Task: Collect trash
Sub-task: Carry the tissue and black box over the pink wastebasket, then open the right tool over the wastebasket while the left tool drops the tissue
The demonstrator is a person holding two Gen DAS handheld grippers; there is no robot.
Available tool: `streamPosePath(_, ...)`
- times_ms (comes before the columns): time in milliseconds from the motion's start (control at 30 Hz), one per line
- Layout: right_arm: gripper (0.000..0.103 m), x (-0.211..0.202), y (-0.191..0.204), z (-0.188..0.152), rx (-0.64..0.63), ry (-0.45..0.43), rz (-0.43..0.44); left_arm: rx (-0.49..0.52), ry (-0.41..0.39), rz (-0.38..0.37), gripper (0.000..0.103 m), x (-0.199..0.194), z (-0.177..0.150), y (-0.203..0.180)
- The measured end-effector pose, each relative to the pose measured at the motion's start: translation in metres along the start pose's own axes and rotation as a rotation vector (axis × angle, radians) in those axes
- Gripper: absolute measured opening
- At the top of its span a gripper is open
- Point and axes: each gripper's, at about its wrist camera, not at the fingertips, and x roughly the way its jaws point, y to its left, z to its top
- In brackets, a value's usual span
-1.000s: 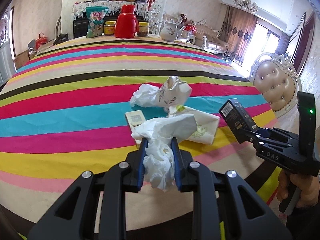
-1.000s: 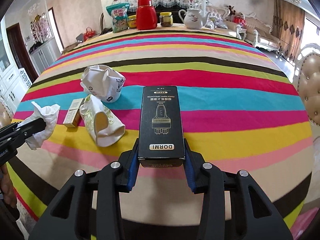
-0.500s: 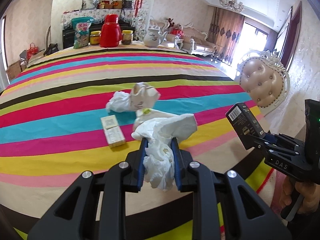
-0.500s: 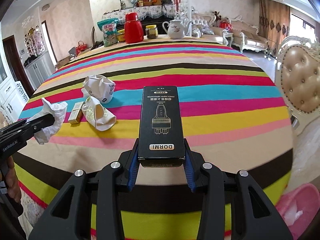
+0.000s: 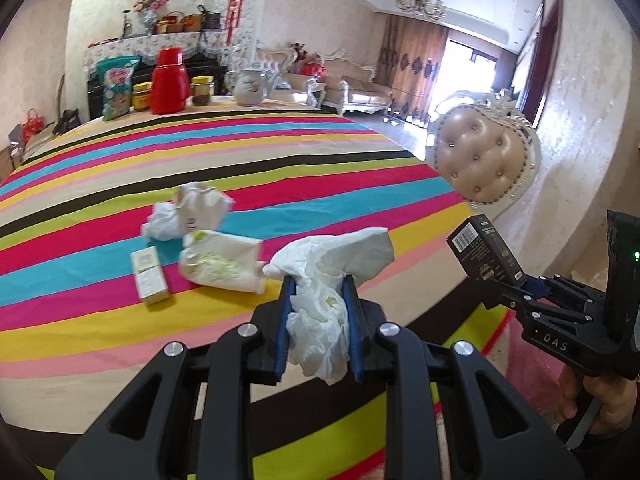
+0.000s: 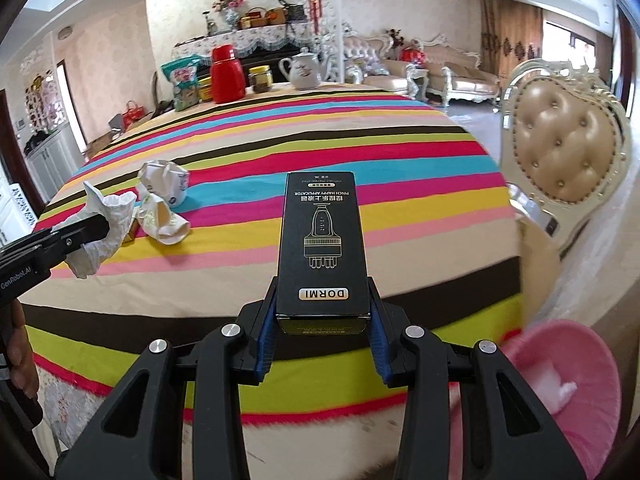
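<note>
Crumpled white tissue [image 5: 320,312] bunches between left claw [image 5: 319,300] pads.

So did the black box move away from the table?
Yes. The black box in the right hand-held gripper has pulled back past the striped table edge, toward the pink bin now visible.

Bright daylight, fisheye-warped, blurred edges

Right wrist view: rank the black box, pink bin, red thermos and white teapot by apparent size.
1. Black box, inflated by nearness
2. Pink bin, partly cut off, so unsure against the box
3. Red thermos
4. White teapot, nearly matching the thermos
</note>
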Motion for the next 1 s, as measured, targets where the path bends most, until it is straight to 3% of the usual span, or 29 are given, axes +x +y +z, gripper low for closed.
streamPosePath(500, 0.038, -0.046, -0.055, -0.036, 0.085, -0.030, -0.106, 0.117, 0.012, -0.163, 0.023, 0.013, -0.006, -0.093)
streamPosePath(1000, 0.039, -0.084, -0.139, -0.069, 0.210, -0.065, -0.238, 0.244, 0.071, -0.338, 0.023, 0.032, -0.025, -0.208)
